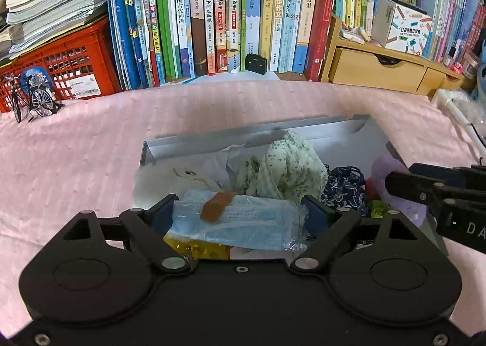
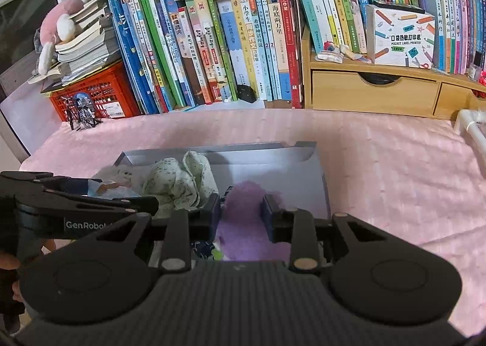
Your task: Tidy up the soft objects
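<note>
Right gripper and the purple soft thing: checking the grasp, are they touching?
Touching. In the right wrist view both fingers of the right gripper press against the purple soft thing.

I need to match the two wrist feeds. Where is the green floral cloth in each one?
Left wrist: the green floral cloth is heaped at centre frame inside the grey box, just beyond the left gripper.
Right wrist: the cloth lies left of centre, at the box's left end, beside the right gripper.
Shared landmark: the red crate at the far left.

Left tool [image 1: 240, 209], right tool [image 2: 241, 215]: black linkages, silver rivets, blue pads.
</note>
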{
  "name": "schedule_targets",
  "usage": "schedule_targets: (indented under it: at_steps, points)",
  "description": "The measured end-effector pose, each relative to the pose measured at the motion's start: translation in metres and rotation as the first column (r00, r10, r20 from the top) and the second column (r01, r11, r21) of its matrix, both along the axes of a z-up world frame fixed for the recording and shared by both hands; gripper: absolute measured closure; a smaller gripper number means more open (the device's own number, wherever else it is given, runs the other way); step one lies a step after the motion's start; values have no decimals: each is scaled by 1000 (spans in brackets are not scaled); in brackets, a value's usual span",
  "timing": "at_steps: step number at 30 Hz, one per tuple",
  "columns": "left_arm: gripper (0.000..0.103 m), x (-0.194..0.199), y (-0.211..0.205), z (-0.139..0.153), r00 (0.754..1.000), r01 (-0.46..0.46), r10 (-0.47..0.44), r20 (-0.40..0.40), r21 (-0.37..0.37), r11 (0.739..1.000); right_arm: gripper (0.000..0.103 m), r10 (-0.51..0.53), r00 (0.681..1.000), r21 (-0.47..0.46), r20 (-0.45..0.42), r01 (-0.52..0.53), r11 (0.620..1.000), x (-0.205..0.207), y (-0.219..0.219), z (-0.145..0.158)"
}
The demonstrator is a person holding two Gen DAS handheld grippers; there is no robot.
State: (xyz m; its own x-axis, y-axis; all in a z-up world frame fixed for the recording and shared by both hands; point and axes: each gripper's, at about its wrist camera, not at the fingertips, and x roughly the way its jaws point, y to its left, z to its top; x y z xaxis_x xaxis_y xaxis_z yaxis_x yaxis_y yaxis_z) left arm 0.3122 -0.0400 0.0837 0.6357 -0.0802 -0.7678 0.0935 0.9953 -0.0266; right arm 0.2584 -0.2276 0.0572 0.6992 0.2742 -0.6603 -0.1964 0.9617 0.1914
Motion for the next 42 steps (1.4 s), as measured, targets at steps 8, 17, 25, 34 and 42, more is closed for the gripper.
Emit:
schedule_targets:
  at_steps: [8, 17, 25, 34, 42]
  points:
    - [16, -12, 3, 13, 999, -9, 10, 37, -25, 1000, 42, 5, 1000, 25, 31, -6, 1000, -10, -4, 5]
    - [15, -45, -1, 35, 989, 18, -18, 147, 1, 1000, 36, -14, 995, 45, 102, 9, 999, -34, -10, 19]
    - [12, -91, -3, 58, 956, 46, -56, 288, 40, 998, 25, -28, 974, 19, 225, 24, 1000, -75, -14, 39]
    - [10, -142, -5, 66, 929, 95, -103, 356, 40, 995, 15, -14, 939, -11, 345, 19, 1000, -127, -10, 54]
    - [10, -178, -4, 58, 925, 127, -125, 360, 20, 992, 14, 1, 921, -42, 390, 17, 999, -161, -4, 51]
